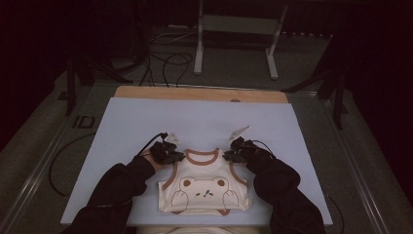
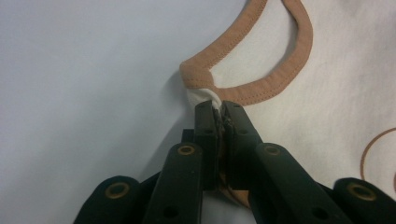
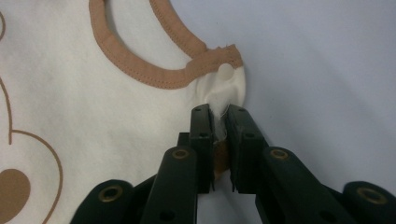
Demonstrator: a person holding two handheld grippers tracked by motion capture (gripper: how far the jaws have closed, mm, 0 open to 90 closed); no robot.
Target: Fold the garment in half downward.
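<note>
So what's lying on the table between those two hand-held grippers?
The little top's brown-trimmed neckline, seen in the high view; the left hand-held gripper and right hand-held gripper each pinch a shoulder.

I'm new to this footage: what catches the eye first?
A small cream tank top with a bear face and brown trim lies flat at the near edge of the pale blue table. The left tongs and right tongs each pinch one shoulder strap, with cream cloth bunched between their jaws.
</note>
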